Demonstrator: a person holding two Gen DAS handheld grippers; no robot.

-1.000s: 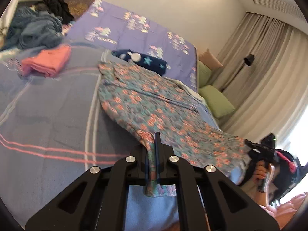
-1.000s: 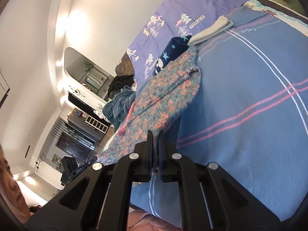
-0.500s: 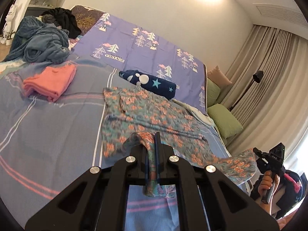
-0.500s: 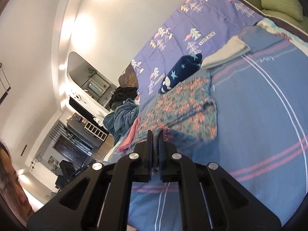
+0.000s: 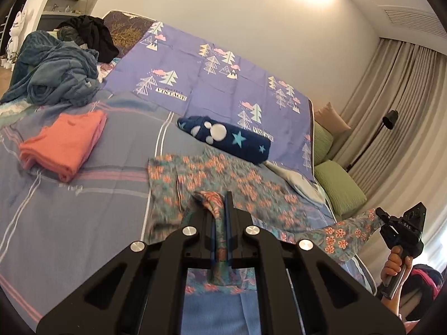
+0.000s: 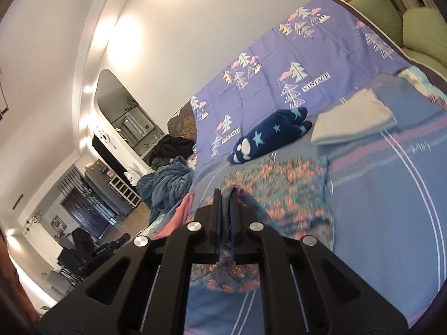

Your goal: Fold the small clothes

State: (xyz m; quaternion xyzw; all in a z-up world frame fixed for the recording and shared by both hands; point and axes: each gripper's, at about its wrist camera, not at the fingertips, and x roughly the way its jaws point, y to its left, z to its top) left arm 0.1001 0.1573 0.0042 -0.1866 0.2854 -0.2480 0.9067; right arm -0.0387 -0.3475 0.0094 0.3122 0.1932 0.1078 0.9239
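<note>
Step in hand: folding the floral garment [image 5: 240, 184] in half, as it seems; the near edge is lifted and carried over toward the part lying flat on the bed [image 5: 69, 217].
Left gripper [image 5: 222, 209]: the jaws are pressed together on a bunched corner of the floral garment, and a strip of cloth hangs down between them.
Right gripper [image 6: 225, 209]: the jaws are closed almost fully, with a pinch of the same floral cloth between them; in the left wrist view this gripper holds the other corner up in the air at the right side.
Place of the garment: in the middle of the bed, its far edge just beside the dark blue star-patterned bundle [image 5: 226, 138], well apart from the folded coral piece [image 5: 64, 145] near the left edge of the bed.
How to do it well: both corners should probably travel at the same height and speed, so that the lifted edge stays straight and lands parallel to the far edge.
Advice on release: it is better to lay the corners exactly on the far corners before opening, then smooth the fold line.
Risk: the cloth between the two grippers sags, so wrinkles may be trapped under the fold.
Other things: a white folded cloth [image 6: 352, 120] lies close to the right of the garment and should not be caught.
</note>
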